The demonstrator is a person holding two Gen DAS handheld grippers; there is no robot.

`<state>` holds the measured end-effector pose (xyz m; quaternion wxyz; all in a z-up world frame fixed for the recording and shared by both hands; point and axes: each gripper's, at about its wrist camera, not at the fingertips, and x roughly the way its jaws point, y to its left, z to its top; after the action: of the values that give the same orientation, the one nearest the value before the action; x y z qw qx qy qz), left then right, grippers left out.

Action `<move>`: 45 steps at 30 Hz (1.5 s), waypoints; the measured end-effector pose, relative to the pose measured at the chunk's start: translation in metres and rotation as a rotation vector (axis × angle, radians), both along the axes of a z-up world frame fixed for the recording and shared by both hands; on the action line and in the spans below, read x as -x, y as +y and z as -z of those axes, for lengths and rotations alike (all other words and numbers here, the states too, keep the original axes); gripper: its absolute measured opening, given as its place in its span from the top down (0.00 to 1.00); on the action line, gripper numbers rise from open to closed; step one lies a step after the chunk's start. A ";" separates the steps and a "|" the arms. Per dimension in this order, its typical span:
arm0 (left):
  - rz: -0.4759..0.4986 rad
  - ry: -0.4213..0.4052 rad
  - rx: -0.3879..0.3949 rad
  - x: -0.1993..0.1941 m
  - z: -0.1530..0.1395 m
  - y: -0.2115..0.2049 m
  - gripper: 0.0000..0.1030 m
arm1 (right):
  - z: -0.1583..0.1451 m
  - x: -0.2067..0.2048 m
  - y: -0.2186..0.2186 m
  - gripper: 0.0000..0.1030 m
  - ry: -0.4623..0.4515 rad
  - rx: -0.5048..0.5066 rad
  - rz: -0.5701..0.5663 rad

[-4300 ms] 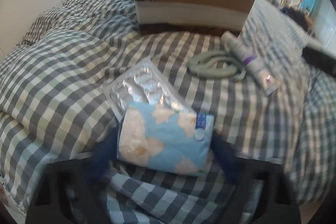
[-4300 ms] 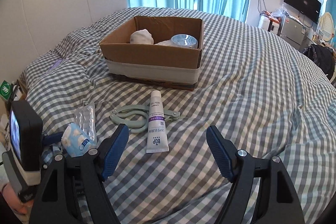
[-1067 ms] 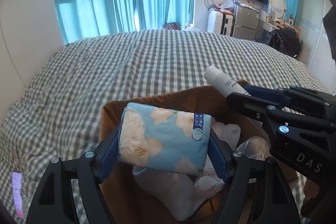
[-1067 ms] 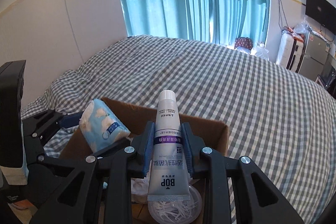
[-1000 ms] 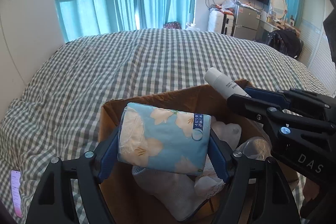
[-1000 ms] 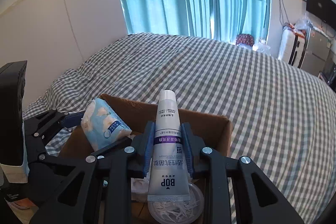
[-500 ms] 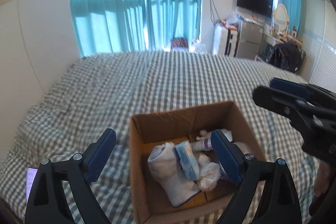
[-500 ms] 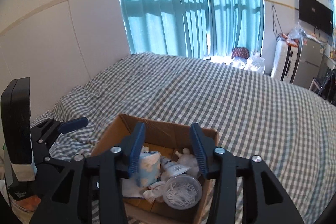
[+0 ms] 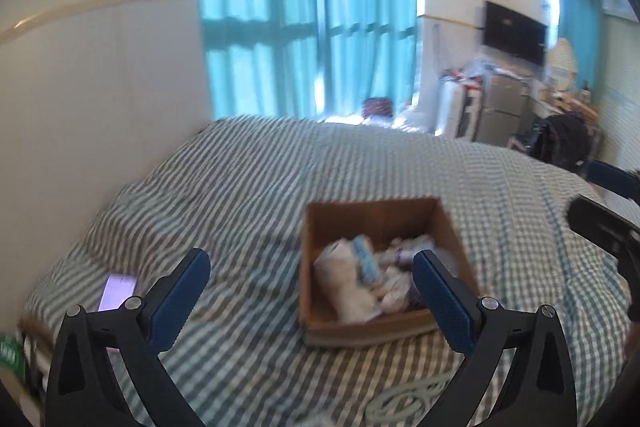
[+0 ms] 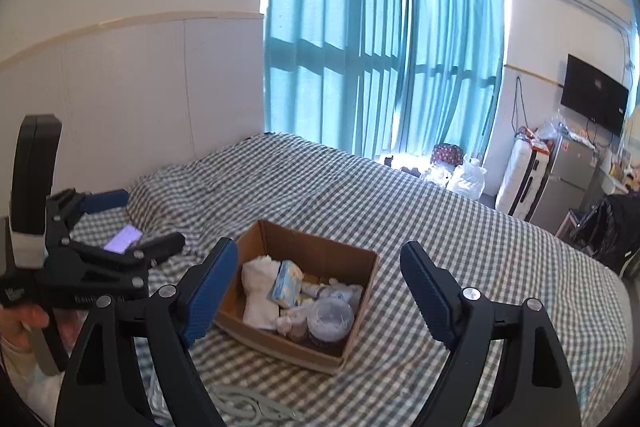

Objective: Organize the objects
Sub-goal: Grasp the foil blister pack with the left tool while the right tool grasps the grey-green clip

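Note:
The brown cardboard box (image 10: 320, 247) sits on the checked bed, below and ahead of both grippers. Inside lie the blue flowered tissue pack (image 10: 286, 281), the white tube (image 10: 318, 291), a white cloth (image 10: 258, 287) and a round clear container (image 10: 330, 315). My right gripper (image 10: 318, 249) hangs above the box with its jaws opening and nothing between them. My left gripper (image 9: 308, 259) is also raised, jaws opening wide and empty. In the blurred left wrist view the box (image 9: 372, 206) and tissue pack (image 9: 364, 261) show. The left gripper (image 10: 140, 221) appears at the left in the right wrist view.
A pale green hanger (image 10: 248, 403) lies on the bed in front of the box, also visible as the hanger (image 9: 404, 399). A phone (image 10: 124, 237) with a lit screen rests left of the box. A wall runs along the left; curtains, a suitcase and a TV stand beyond.
Both grippers let go of their loads into the box: the tissue pack and the tube now lie inside. Both jaws opened, and both grippers rose and pulled back from the box.

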<state>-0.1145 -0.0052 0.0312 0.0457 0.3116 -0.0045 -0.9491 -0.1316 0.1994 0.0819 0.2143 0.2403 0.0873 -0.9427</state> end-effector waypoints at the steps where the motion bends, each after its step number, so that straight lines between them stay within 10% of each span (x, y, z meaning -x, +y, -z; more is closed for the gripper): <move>1: -0.016 -0.011 -0.004 -0.003 0.005 -0.003 0.00 | 0.005 -0.005 -0.001 0.18 -0.013 -0.005 -0.009; 22: -0.142 -0.455 0.053 -0.056 0.219 0.009 0.00 | 0.203 -0.008 -0.011 0.18 -0.326 -0.096 -0.072; 31: -0.009 -0.429 -0.034 -0.061 0.226 0.011 0.29 | 0.207 -0.007 -0.019 0.18 -0.327 -0.121 -0.069; 45: -0.035 -0.312 -0.038 -0.033 0.175 -0.030 0.31 | 0.253 -0.008 -0.079 0.18 -0.418 -0.290 -0.246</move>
<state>-0.0816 -0.0348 -0.1440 0.0553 0.4562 0.0119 -0.8881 -0.1232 0.1205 -0.1712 0.3039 0.4453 0.2037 -0.8172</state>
